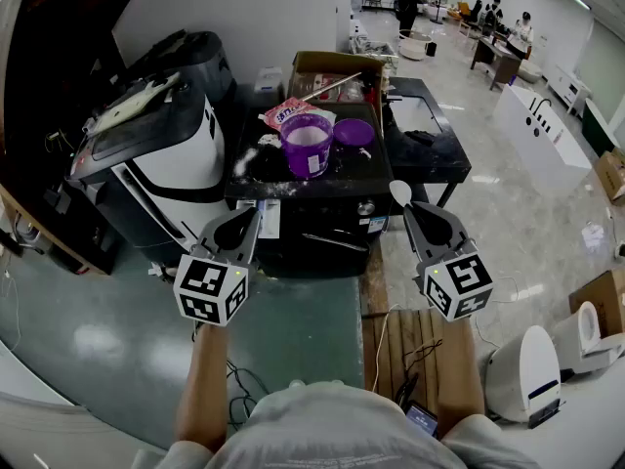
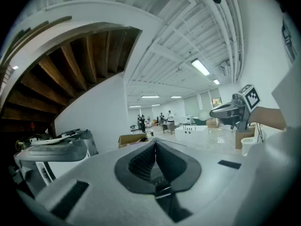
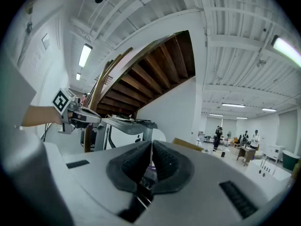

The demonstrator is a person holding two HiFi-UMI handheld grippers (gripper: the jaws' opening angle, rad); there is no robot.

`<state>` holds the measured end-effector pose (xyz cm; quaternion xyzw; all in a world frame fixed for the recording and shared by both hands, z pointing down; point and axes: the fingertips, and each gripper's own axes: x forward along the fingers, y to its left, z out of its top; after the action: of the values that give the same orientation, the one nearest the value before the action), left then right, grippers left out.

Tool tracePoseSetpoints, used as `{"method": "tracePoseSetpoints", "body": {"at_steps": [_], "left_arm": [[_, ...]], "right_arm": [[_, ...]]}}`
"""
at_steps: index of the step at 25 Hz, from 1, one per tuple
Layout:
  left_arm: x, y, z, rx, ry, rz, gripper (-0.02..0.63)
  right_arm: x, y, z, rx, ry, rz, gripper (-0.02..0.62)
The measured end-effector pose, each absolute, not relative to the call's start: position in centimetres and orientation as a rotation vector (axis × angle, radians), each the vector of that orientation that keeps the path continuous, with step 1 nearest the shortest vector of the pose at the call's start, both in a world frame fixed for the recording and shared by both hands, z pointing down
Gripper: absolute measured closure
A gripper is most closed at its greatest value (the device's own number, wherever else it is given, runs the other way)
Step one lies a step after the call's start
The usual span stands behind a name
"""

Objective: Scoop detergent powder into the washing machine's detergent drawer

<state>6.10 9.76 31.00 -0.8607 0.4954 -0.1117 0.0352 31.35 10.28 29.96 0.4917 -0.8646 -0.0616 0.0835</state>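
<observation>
A purple detergent tub [image 1: 309, 145] with white powder in it stands open on the black washing machine [image 1: 293, 182]. Its purple lid [image 1: 354, 132] lies to its right and a pink detergent bag [image 1: 289, 113] behind it. My right gripper [image 1: 414, 209] hangs in front of the machine, shut on the handle of a white spoon [image 1: 400, 192]. The spoon's bowl shows just past the jaws [image 3: 158, 134], apart from the tub. My left gripper [image 1: 252, 217] is shut with nothing in it, level with the machine's front. The detergent drawer is not clearly visible.
Spilled white powder [image 1: 256, 154] lies left of the tub. A white and black machine [image 1: 166, 149] stands at the left, and a cardboard box [image 1: 337, 69] behind the tub. A small white appliance [image 1: 522, 374] sits on the floor at the right. Cables run near the person's feet.
</observation>
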Motion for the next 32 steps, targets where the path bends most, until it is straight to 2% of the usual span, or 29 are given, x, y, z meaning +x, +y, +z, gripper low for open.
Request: {"method": "tracePoseSetpoints", "body": {"at_steps": [17,32], "left_arm": [[7.8,11.1,32.7,-2.652,1.567,-0.329,0.597],[5.0,-2.6,33.0,-2.688,1.514,-0.262,0.597]], "right_arm": [[33.6,10.6,30.8,1.418,-2.663,-0.150,0.581],[29.5,-3.3,30.0,1.387,-2.641,-0.229,0.581]]}}
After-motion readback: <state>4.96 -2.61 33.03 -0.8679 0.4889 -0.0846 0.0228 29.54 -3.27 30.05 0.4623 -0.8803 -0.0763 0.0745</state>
